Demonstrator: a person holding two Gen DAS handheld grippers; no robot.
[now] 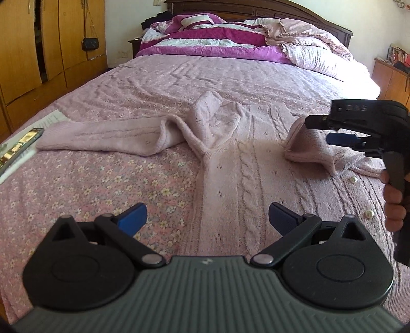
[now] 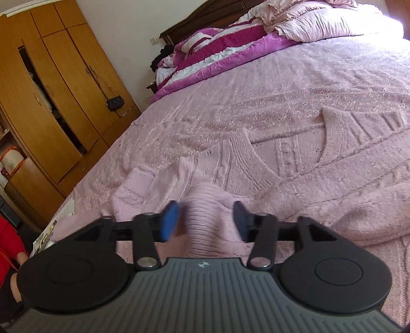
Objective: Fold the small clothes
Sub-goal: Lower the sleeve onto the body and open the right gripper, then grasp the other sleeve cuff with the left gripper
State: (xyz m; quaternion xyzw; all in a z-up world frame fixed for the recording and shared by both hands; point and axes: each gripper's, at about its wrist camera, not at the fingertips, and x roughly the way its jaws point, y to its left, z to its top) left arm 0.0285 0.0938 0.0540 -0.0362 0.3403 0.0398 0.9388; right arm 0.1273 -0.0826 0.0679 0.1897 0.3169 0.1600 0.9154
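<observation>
Cardigan (image 1: 230, 164), one, pale pink cable knit, spread flat on the bed (image 1: 107, 184) right ahead of my two grippers. Left gripper (image 1: 206, 219): jaws spread wide, nothing between them, hovering above the lower body of the knit. Right gripper (image 2: 205, 220): jaws parted, a ribbed cuff (image 2: 202, 217) standing up in the gap; the blue pads (image 2: 170, 220) are blurred, and the cuff does not look pressed by either.

Left view counts two pearl buttons (image 1: 369, 214) on the front edge near my right hand (image 1: 393, 202); the right view shows none. Left view also shows the far sleeve (image 1: 102, 135) lying out to the side, its shoulder bunched into a fold, and the near sleeve humped up under my right gripper. Right view alone gives the V-neck (image 2: 302, 151) with its ribbed band.

Bed edge, left view: one booklet or magazine (image 1: 18, 151), partly cut off. Right view catches a red sleeve (image 2: 9, 240) at the frame edge.

Further back: one heaped magenta-and-white quilt (image 1: 210, 41), one checked pink cover (image 1: 315, 48) beside it, dark wood headboard (image 1: 256, 9). One wooden wardrobe (image 2: 51, 102) along the wall, one small black bag (image 2: 115, 104) hanging on its door.
</observation>
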